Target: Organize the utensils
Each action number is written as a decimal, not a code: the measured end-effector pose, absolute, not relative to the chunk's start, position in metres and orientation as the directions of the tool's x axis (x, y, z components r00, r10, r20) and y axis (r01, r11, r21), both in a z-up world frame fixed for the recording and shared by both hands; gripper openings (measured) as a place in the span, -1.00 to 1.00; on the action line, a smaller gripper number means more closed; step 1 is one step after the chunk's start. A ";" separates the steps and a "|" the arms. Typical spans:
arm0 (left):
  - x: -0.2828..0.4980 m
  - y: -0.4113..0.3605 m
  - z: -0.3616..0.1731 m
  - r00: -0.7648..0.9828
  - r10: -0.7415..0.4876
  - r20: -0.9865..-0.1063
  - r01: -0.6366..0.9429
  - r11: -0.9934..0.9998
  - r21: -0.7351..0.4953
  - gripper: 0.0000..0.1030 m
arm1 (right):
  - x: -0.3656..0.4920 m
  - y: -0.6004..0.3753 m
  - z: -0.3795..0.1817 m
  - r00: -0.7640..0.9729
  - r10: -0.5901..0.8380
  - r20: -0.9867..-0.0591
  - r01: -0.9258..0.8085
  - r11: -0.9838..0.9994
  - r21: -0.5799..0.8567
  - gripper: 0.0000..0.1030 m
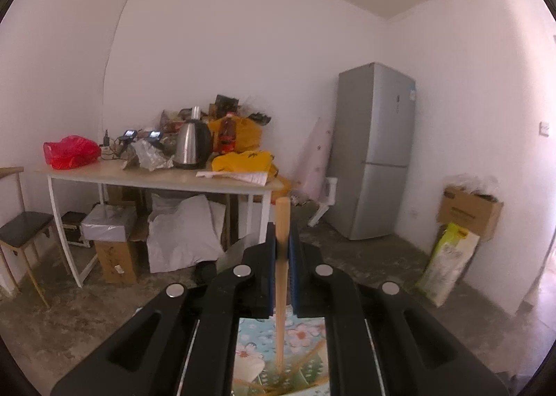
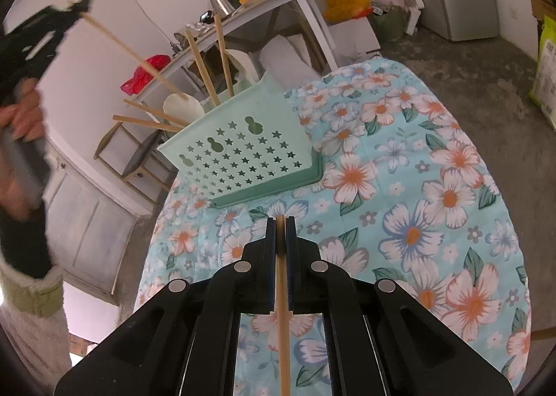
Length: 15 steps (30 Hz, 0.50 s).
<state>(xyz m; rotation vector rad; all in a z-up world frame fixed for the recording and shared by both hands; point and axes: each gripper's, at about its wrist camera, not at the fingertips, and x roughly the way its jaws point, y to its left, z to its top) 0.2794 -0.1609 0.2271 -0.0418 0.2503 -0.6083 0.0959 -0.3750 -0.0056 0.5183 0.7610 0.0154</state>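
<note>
In the right wrist view a mint-green basket (image 2: 250,152) with star holes stands tilted on the flower-print cloth (image 2: 417,194), and several wooden-handled utensils (image 2: 203,65) lean in it. At the upper left a hand holds my left gripper (image 2: 77,8), shut on the top of a wooden handle (image 2: 132,55). That handle slants down to a pale spoon head (image 2: 182,105) at the basket's far rim. The left wrist view shows the same handle (image 1: 282,232) clamped between the pads of the left gripper (image 1: 282,227). My right gripper (image 2: 280,222) is shut on a thin wooden stick (image 2: 282,309) above the cloth, in front of the basket.
Behind stands a white table (image 1: 104,175) crowded with a steel kettle (image 1: 193,144), a red bag (image 1: 71,151) and yellow bags. Boxes lie under it. A grey fridge (image 1: 377,152) stands at the right, cardboard boxes (image 1: 469,210) by the wall, and a chair (image 1: 24,227) at the left.
</note>
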 end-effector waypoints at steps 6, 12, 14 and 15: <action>0.297 -0.175 0.181 0.776 -0.567 -0.277 0.550 0.823 -0.144 -0.88 | 0.092 -0.378 -0.002 0.734 0.184 -0.653 0.174 0.879 0.444 -0.94; 0.283 -0.164 0.170 0.765 -0.577 -0.287 0.555 0.816 -0.162 -0.70 | 0.088 -0.378 0.006 0.745 0.172 -0.645 0.167 0.888 0.429 -0.94; 0.275 -0.156 0.173 0.764 -0.585 -0.271 0.563 0.810 -0.164 -0.52 | 0.088 -0.375 0.011 0.750 0.171 -0.638 0.156 0.893 0.423 -0.94; 0.272 -0.154 0.173 0.764 -0.589 -0.265 0.566 0.808 -0.165 -0.41 | 0.088 -0.373 0.014 0.754 0.170 -0.635 0.149 0.897 0.417 -0.94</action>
